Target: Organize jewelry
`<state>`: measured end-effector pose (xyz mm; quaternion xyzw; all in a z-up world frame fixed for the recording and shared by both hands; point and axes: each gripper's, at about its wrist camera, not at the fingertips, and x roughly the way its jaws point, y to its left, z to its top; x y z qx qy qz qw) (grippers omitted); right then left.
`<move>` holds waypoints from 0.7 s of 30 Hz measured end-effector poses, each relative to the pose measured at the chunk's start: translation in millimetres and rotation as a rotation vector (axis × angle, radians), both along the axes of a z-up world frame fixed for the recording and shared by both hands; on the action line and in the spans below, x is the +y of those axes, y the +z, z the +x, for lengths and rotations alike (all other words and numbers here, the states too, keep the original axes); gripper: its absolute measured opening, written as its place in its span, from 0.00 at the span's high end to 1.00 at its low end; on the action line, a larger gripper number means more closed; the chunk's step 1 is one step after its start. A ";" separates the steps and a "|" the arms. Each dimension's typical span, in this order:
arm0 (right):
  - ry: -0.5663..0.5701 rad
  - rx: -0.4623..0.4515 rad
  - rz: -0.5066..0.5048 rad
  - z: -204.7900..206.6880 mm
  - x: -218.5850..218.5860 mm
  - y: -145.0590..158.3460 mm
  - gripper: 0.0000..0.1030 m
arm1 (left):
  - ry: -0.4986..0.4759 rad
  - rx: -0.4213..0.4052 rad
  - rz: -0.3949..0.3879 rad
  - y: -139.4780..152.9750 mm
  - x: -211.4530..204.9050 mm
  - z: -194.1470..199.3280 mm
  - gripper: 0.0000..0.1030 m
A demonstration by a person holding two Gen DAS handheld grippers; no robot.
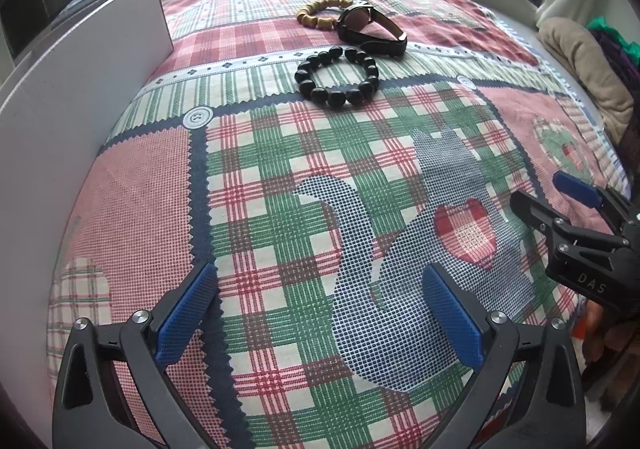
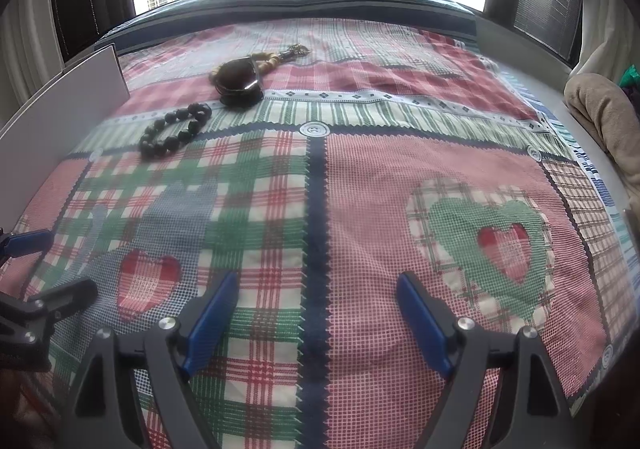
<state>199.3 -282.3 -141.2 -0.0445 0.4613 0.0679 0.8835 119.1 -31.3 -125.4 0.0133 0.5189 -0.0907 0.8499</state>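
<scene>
Black bead bracelet [image 1: 338, 77] on patchwork bedspread [image 1: 260, 185], touching watch [image 1: 370, 29]; wooden bracelet [image 1: 320, 15] behind; left tool [image 1: 320, 313] open, empty.

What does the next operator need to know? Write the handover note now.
Left gripper: open, holding nothing, above the patchwork quilt.
Right gripper: open, holding nothing, fingers above the quilt.
Jewelry lies in a cluster at the far side: black bead bracelet nearest, watch behind it, wooden bead bracelet beside the watch. White board stands along the left edge.
Done: nothing picked up.
Left: all three pieces.
</scene>
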 end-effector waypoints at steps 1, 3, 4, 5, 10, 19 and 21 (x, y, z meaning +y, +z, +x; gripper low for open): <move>-0.001 0.000 0.001 0.0 -0.2 -0.1 0.19 | 0.002 0.006 -0.007 2.5 2.3 1.6 0.01; 0.001 0.003 0.001 0.5 0.2 0.0 0.18 | 0.000 0.005 -0.026 11.0 7.5 6.7 0.01; 0.001 0.005 0.001 0.9 0.4 -0.1 0.18 | -0.002 0.000 -0.037 16.6 9.5 10.1 0.01; 0.001 0.007 0.002 1.2 0.6 -0.5 0.18 | -0.005 -0.010 -0.049 23.6 10.8 14.8 0.01; 0.000 -0.001 0.004 0.3 0.7 -1.4 0.18 | -0.009 -0.086 -0.080 60.2 7.1 46.6 0.01; 0.002 0.000 0.005 -0.4 1.0 -1.8 0.17 | -0.238 -0.036 0.013 31.2 -66.5 112.6 0.26; 0.004 0.002 0.006 -0.8 0.7 -1.6 0.17 | -0.237 -0.003 0.044 13.7 -72.4 123.4 0.34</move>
